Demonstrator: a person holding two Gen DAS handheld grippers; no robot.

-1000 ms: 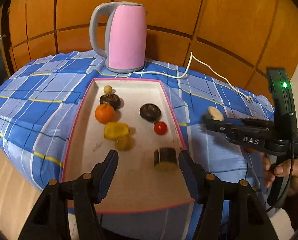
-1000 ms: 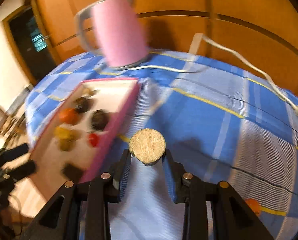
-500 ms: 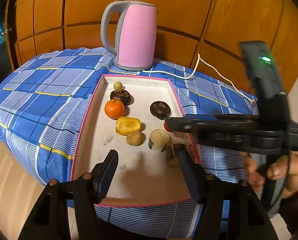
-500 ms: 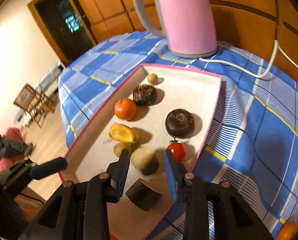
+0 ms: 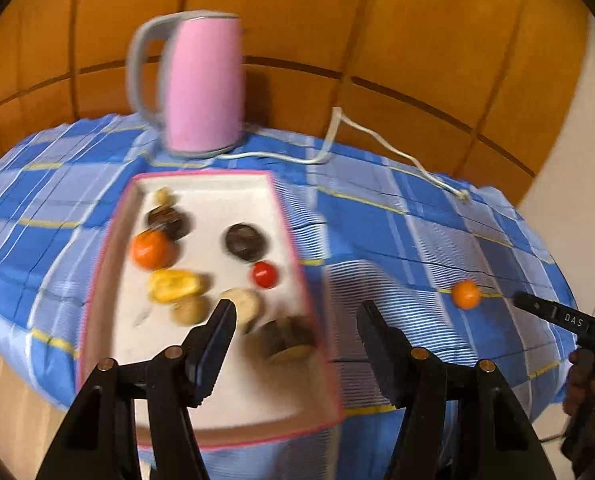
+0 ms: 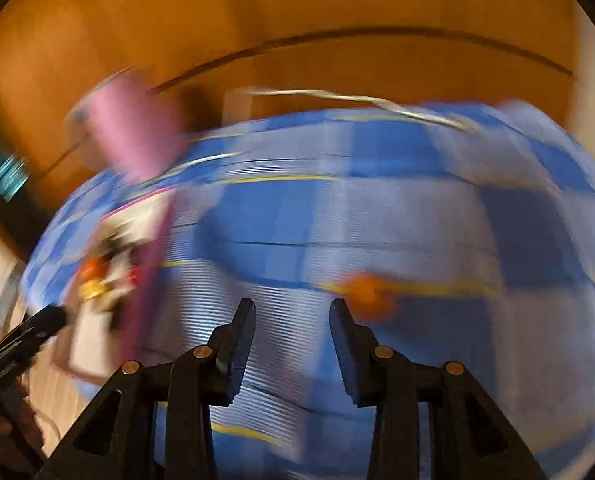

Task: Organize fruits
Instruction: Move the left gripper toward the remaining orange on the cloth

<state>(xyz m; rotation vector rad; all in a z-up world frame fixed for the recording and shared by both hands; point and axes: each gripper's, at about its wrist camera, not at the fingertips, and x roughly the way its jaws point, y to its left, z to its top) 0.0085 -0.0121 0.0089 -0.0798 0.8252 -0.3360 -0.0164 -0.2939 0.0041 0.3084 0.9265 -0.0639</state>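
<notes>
Blue plaid tablecloth (image 6: 397, 208) holds one small orange fruit (image 6: 371, 294) outside pink-rimmed white tray (image 5: 297, 276); right gripper (image 6: 293, 322), spread and empty, should straddle it squarely before pinching; left gripper (image 5: 295, 318) spread, empty

1. One pink electric kettle (image 5: 203, 84) with a grey handle.
2. One pink-rimmed white tray (image 5: 297, 264).
3. Eight fruit pieces in the tray.
4. One small orange fruit (image 5: 466, 294) on the blue checked cloth (image 5: 397, 220).

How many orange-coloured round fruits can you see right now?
2. One orange fruit lies in the tray, left side; a smaller orange fruit sits on the tablecloth, right of the tray.
</notes>
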